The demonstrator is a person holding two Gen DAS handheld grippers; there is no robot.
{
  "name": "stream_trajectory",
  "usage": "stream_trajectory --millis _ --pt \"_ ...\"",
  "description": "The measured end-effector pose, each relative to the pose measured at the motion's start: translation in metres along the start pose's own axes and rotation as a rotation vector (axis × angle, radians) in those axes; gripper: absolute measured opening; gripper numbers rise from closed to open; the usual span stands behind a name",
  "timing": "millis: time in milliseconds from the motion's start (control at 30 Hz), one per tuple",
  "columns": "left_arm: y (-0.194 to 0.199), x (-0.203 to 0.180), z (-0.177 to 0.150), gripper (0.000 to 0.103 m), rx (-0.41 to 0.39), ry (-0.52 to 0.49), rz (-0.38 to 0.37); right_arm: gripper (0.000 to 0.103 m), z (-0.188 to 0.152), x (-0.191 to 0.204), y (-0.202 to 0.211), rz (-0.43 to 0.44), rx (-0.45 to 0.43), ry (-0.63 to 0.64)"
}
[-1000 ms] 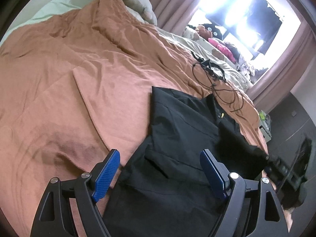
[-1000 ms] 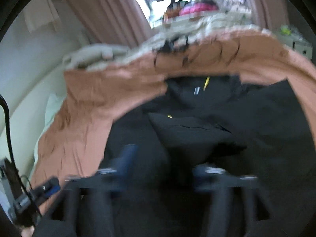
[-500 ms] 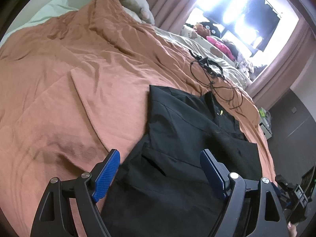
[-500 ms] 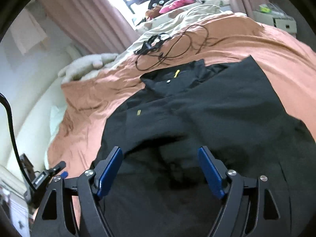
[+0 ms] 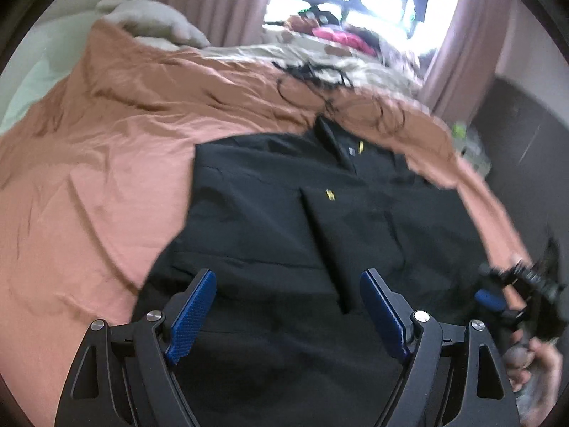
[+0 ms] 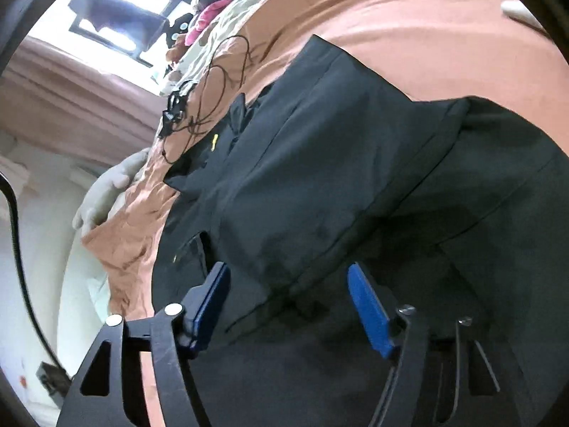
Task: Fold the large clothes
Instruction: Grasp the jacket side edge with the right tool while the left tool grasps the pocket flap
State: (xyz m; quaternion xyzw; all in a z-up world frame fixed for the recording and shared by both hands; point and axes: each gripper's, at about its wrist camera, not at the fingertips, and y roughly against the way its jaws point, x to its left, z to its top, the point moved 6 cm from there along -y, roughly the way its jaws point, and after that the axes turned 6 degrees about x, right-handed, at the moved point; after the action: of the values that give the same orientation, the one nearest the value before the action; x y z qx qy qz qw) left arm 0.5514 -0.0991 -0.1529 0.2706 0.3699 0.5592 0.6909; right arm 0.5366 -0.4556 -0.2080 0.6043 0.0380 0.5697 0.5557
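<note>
Black garment (image 5: 320,235) lies spread mid-frame on the orange bedspread (image 5: 106,163), partly folded.
My left gripper (image 5: 288,306) gapes empty; my right gripper (image 6: 288,306), jaws just narrowing, grips nothing; most folds remain, I reckon.

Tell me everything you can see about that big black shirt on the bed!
The black garment lies spread flat on the rust-orange bedcover, collar end toward the window. It looks like smooth, slightly stiff woven cloth with seams, a collar and small yellow marks near the neck. One panel appears folded over the middle, leaving a long straight edge. A tangle of thin black cable lies on the bedcover just beyond its collar. Neither gripper pinches it.
</note>
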Motion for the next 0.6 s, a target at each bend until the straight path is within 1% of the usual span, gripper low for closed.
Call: stream_trajectory --millis 33,100,133,233,267,300,333,400,433,467,500,567,600 --pt "-0.006 -0.009 -0.002 0.084 0.015 -0.012 -0.009 0.067 -0.001 -0.004 -0.003 -0.011 0.016 -0.018" --pt "-0.015 -0.029 -0.003 0.084 0.037 -0.048 -0.027 0.057 -0.004 -0.010 -0.009 0.007 0.050 -0.052" --pt "-0.020 -0.038 -0.002 0.084 0.043 -0.076 -0.020 0.056 -0.006 -0.013 -0.012 0.031 0.070 -0.075" --pt "-0.035 -0.062 -0.001 0.084 0.069 -0.154 0.010 0.054 -0.004 -0.011 -0.015 0.072 0.078 -0.087" --pt "-0.043 -0.067 0.000 0.084 0.085 -0.172 0.018 0.049 -0.002 -0.010 -0.018 0.083 0.082 -0.083" --pt "-0.049 -0.070 0.000 0.084 0.102 -0.185 0.029 0.038 -0.001 -0.010 -0.022 0.097 0.096 -0.089" --pt "-0.059 -0.072 0.001 0.084 0.122 -0.201 0.055 0.033 0.000 -0.013 -0.027 0.125 0.118 -0.121" --pt "-0.074 -0.072 0.001 0.084 0.148 -0.229 0.113 0.014 0.000 -0.015 -0.031 0.173 0.135 -0.157" --pt "-0.080 -0.071 0.002 0.084 0.164 -0.237 0.133 0.012 0.001 -0.015 -0.032 0.172 0.132 -0.152" --pt "-0.087 -0.070 0.002 0.080 0.178 -0.244 0.146 0.010 0.002 -0.014 -0.034 0.168 0.129 -0.144" --pt "-0.093 -0.069 0.002 0.071 0.191 -0.252 0.151 0.008 0.002 -0.013 -0.035 0.176 0.128 -0.143" --pt "-0.100 -0.069 0.002 0.060 0.214 -0.263 0.156 0.007 0.003 -0.007 -0.036 0.194 0.127 -0.129" --pt "-0.102 -0.068 0.004 0.059 0.216 -0.269 0.160 0.007 0.004 -0.004 -0.037 0.204 0.126 -0.120"
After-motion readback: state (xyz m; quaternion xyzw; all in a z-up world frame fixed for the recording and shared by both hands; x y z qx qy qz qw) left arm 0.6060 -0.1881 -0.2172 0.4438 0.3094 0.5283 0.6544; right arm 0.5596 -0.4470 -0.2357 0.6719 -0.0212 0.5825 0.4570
